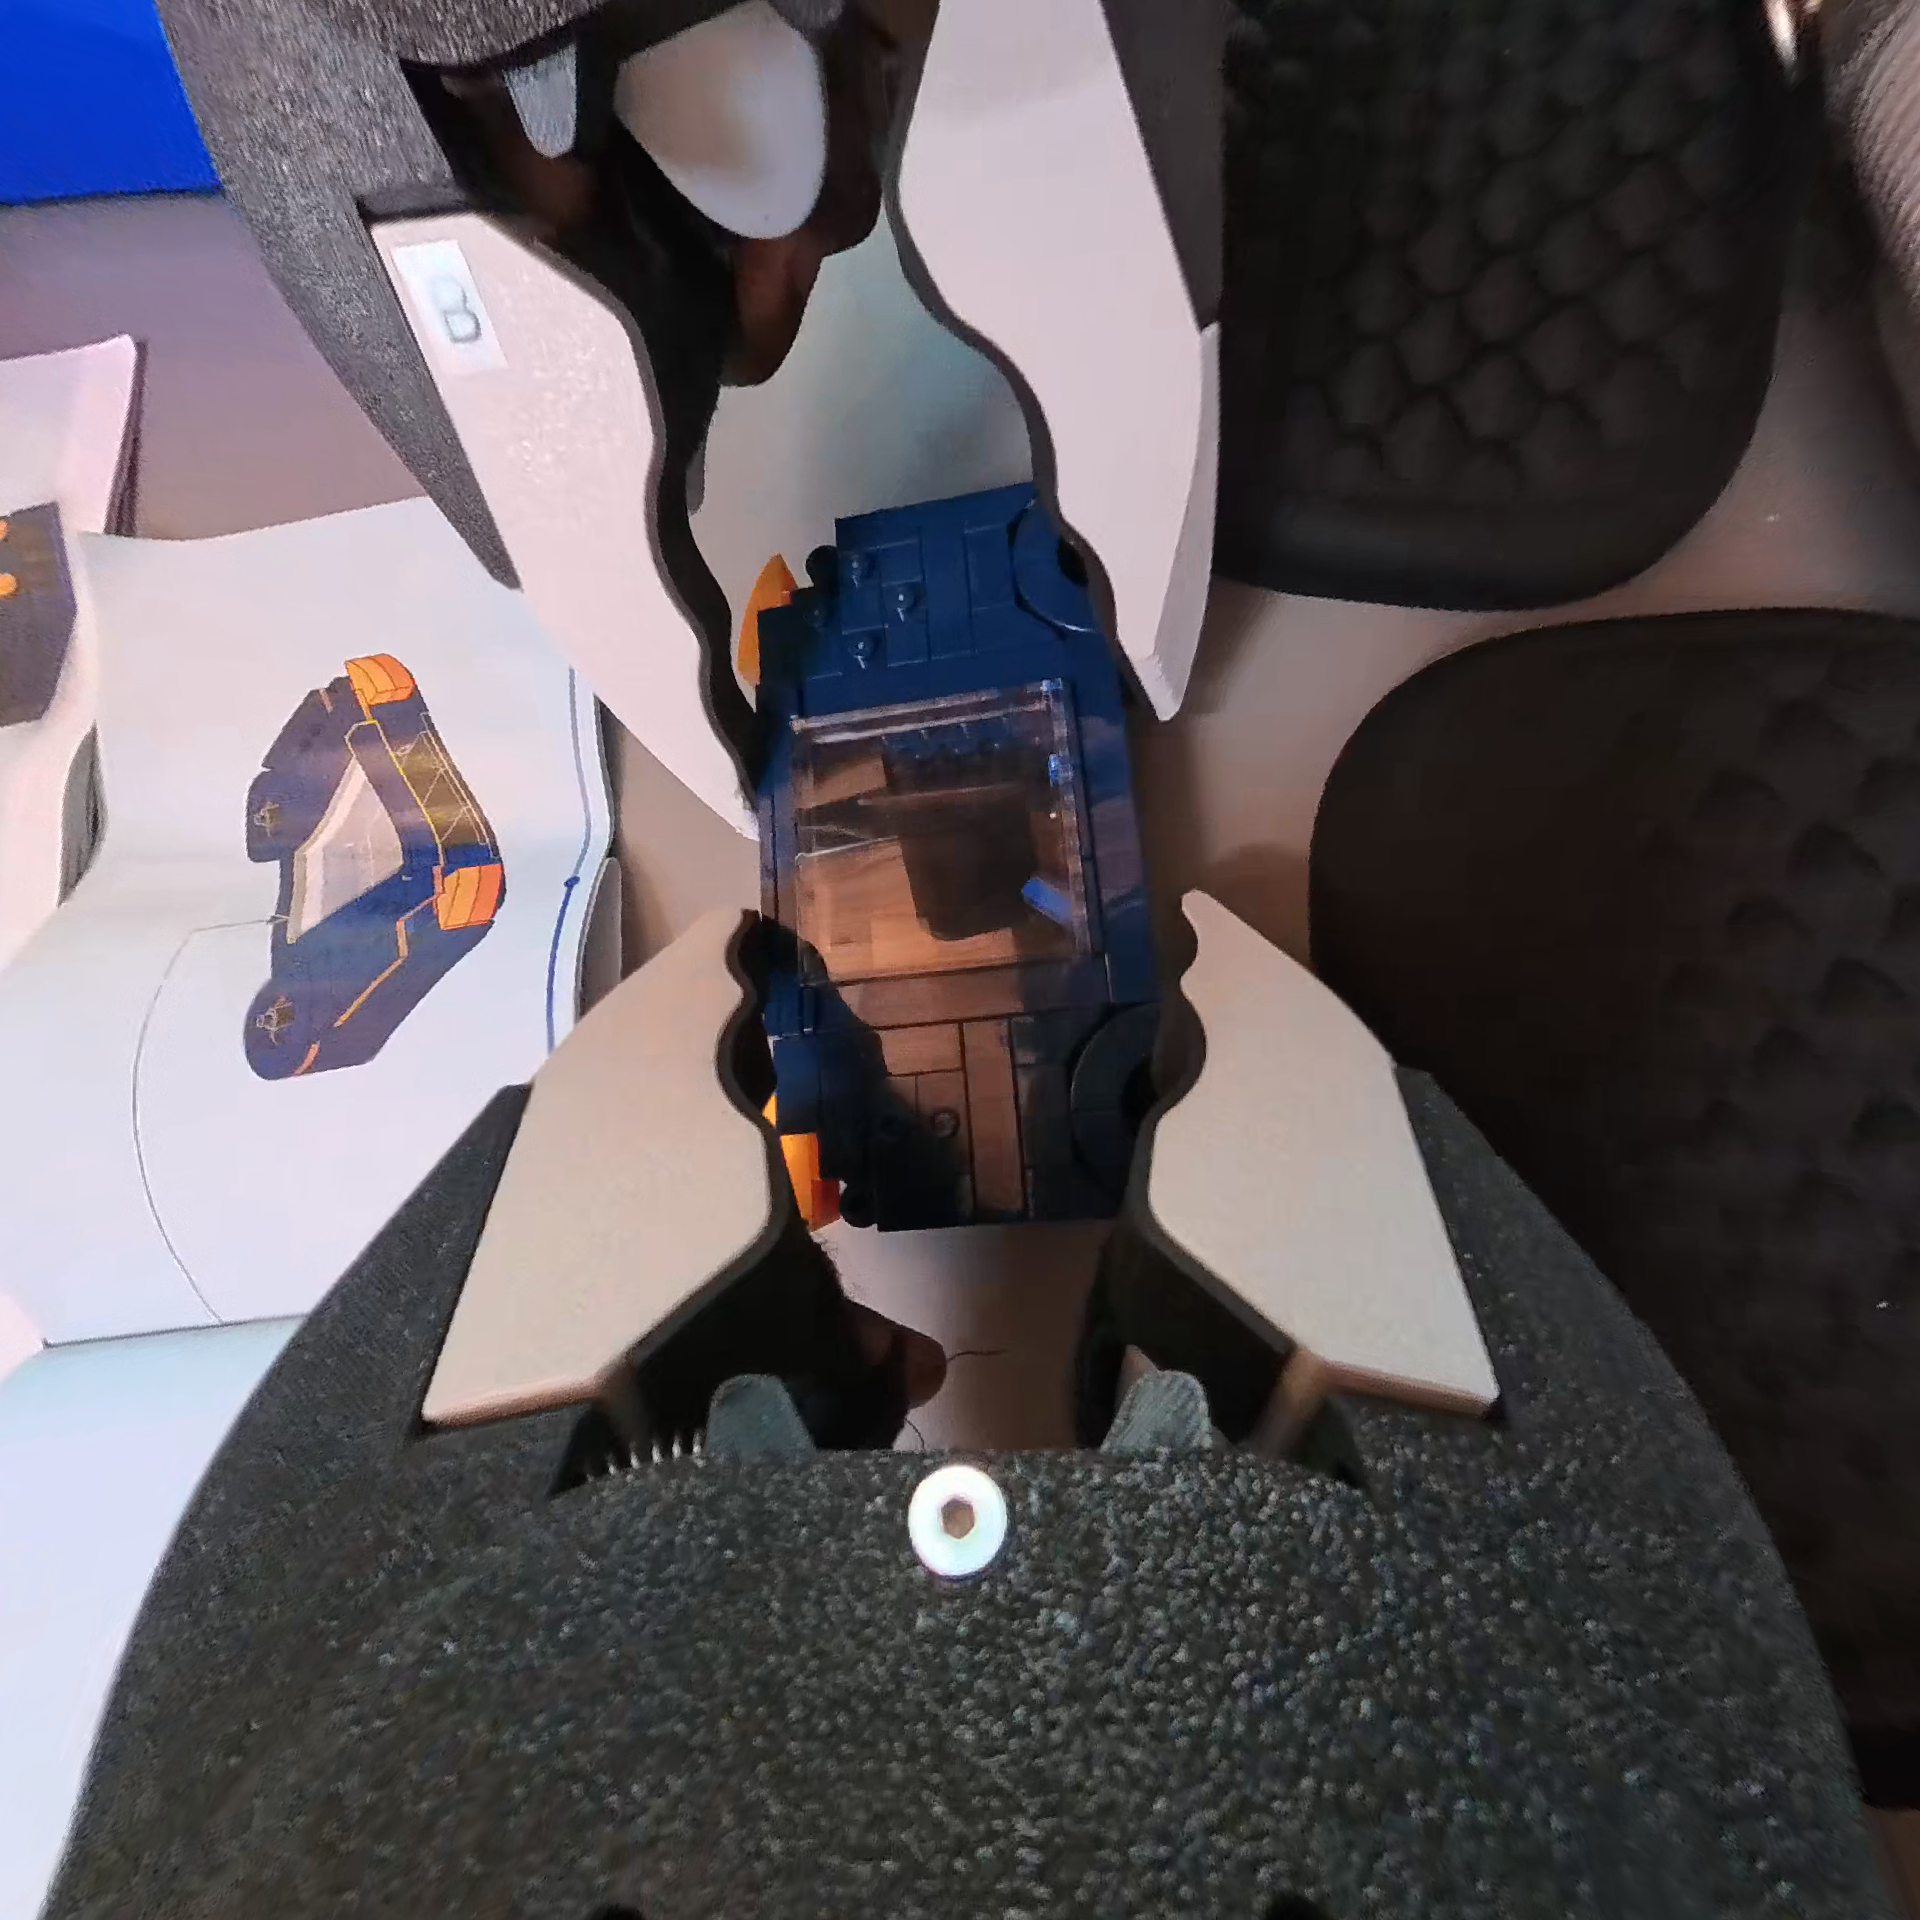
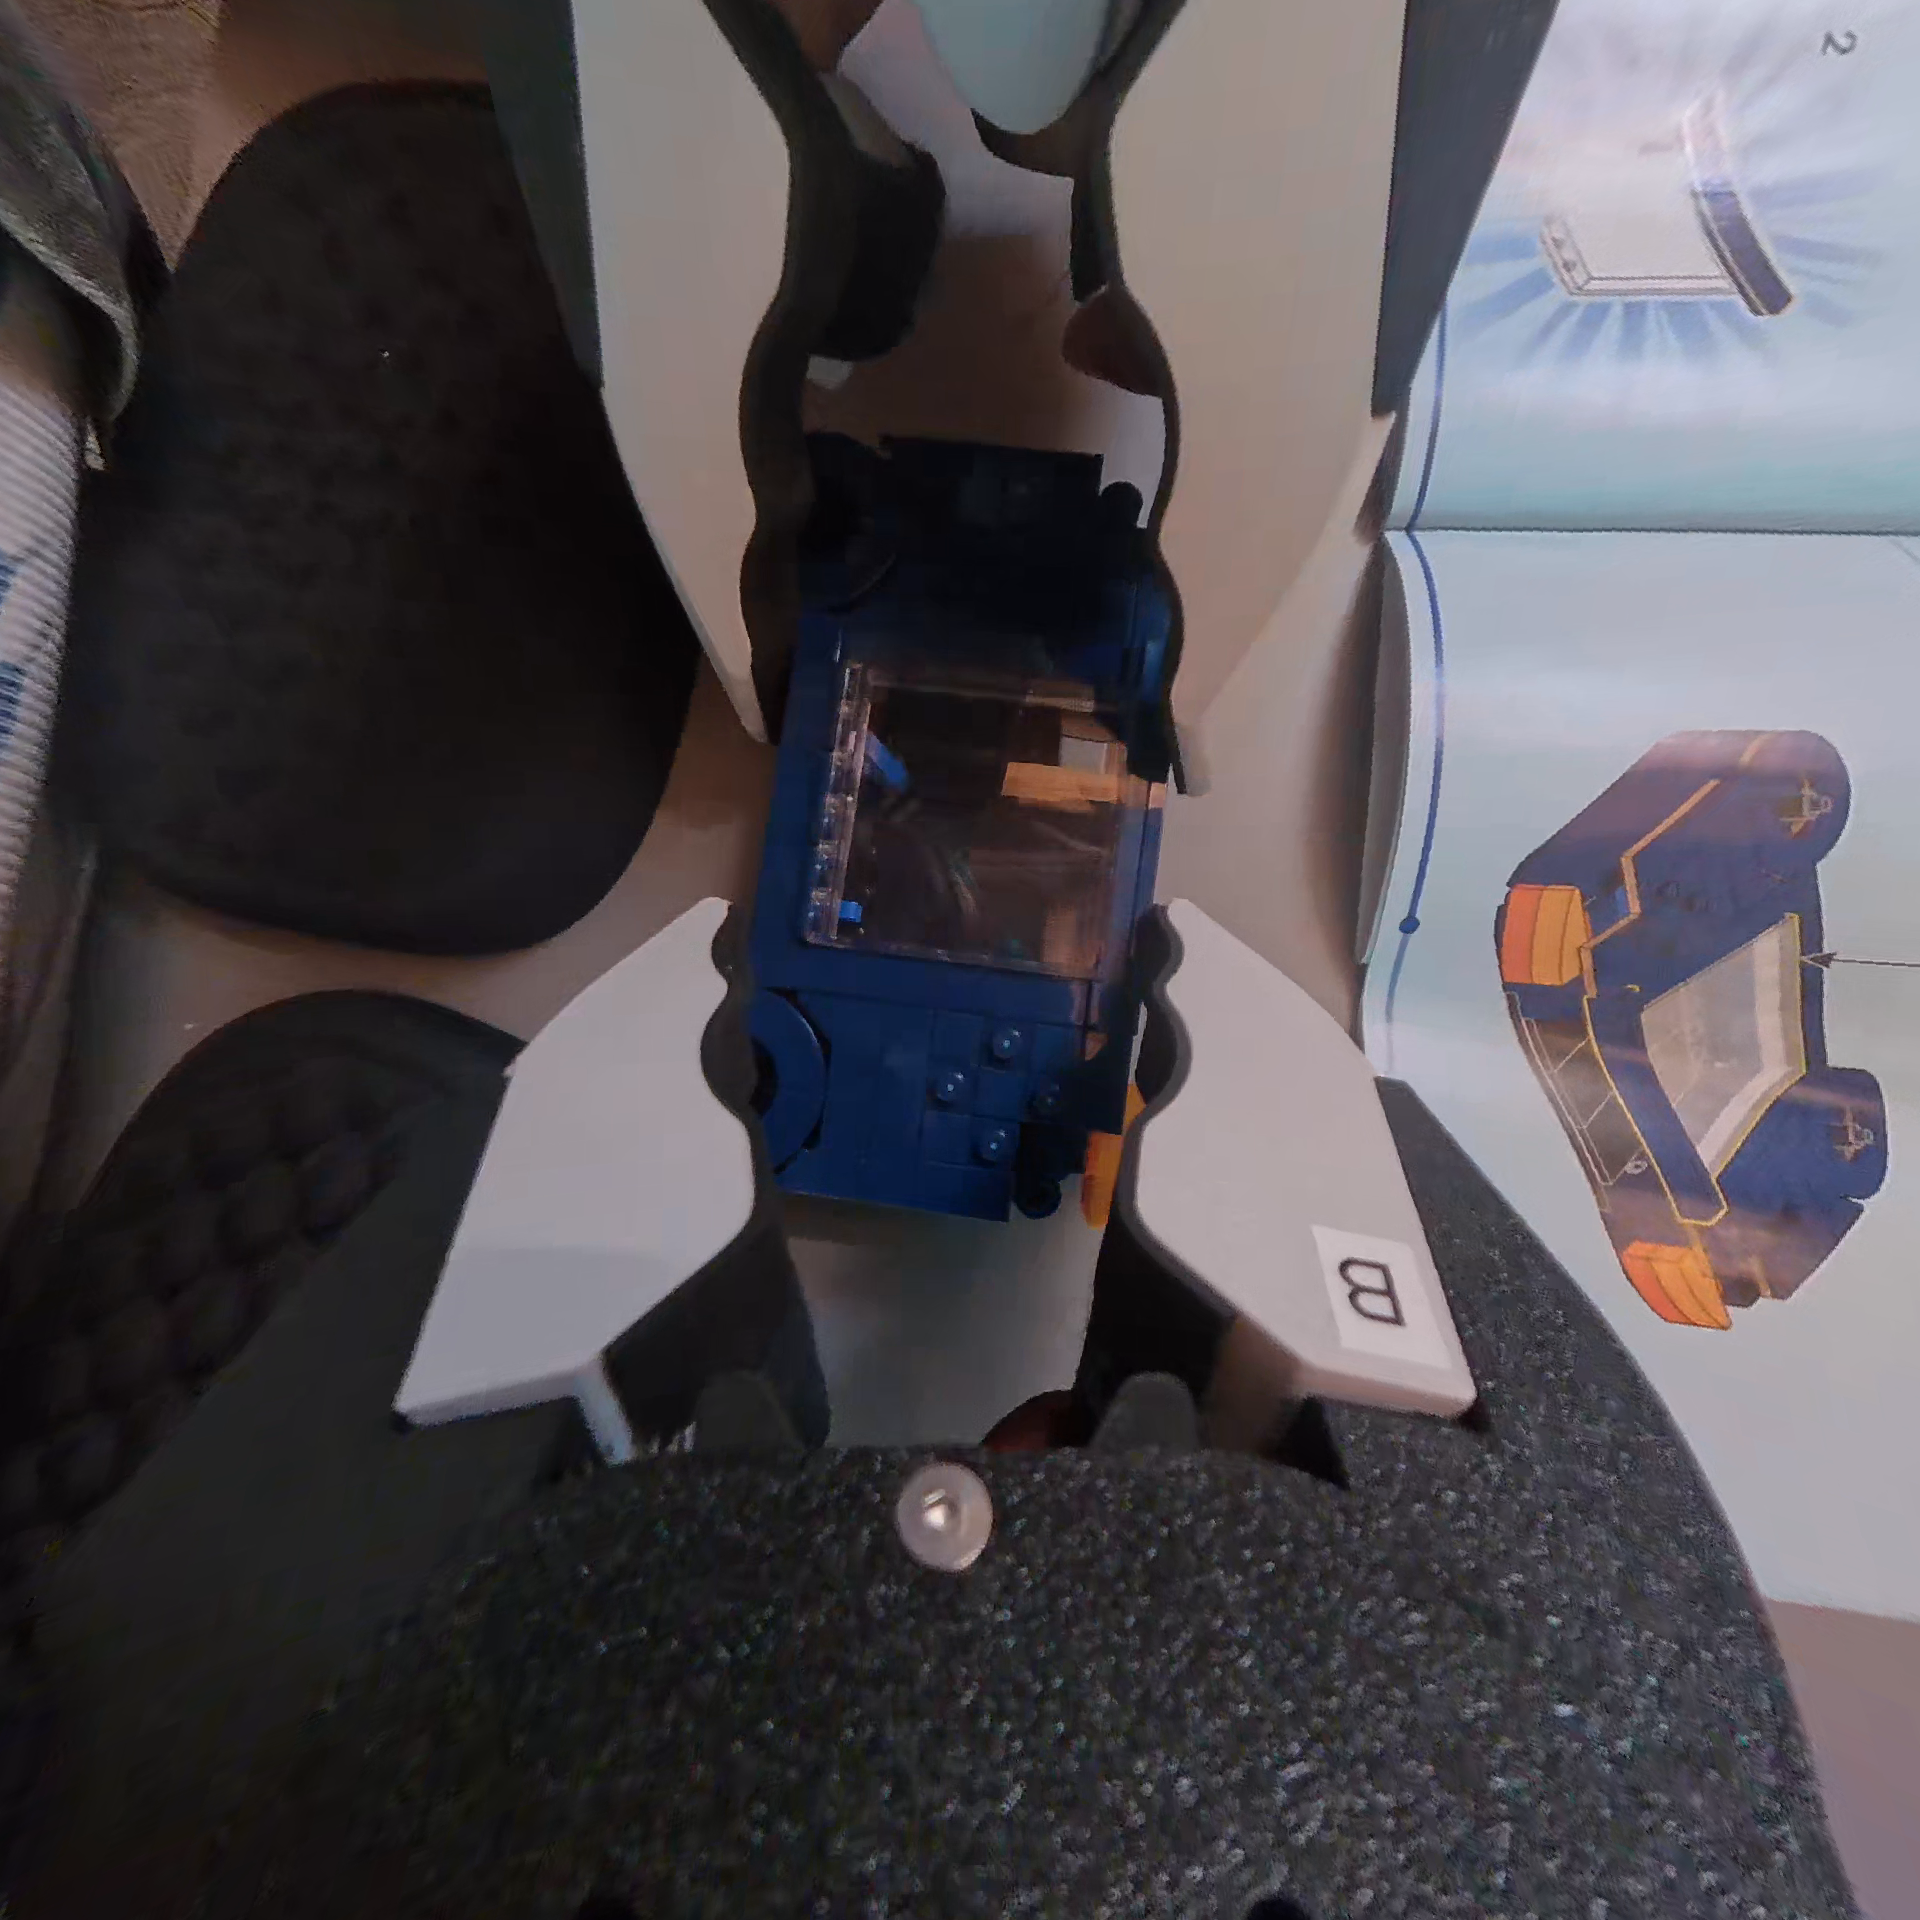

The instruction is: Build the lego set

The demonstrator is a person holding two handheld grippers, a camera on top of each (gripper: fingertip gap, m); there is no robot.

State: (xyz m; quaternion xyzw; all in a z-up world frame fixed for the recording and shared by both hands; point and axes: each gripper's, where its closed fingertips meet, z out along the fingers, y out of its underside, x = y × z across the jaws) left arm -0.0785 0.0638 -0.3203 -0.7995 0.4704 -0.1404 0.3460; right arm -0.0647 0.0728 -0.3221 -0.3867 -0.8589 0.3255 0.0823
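A dark blue lego car (image 1: 935, 623) with a clear windscreen panel and orange corner pieces lies lengthwise between both grippers. In the left wrist view my left gripper (image 1: 966, 914) closes on the car's near end, with its fingers (image 1: 644, 1122) against both sides. My right gripper (image 1: 956, 764) reaches in from the top and clamps the far end. In the right wrist view the car (image 2: 914, 1091) sits in my right gripper (image 2: 945, 909), and the left gripper (image 2: 977, 753) holds the opposite end. The car's underside is hidden.
An open instruction booklet (image 1: 343, 883) with a picture of the car lies on the table beside the car, also in the right wrist view (image 2: 1662, 1039). Black mesh cushions (image 1: 1621, 1039) (image 2: 364, 520) lie on the car's other side.
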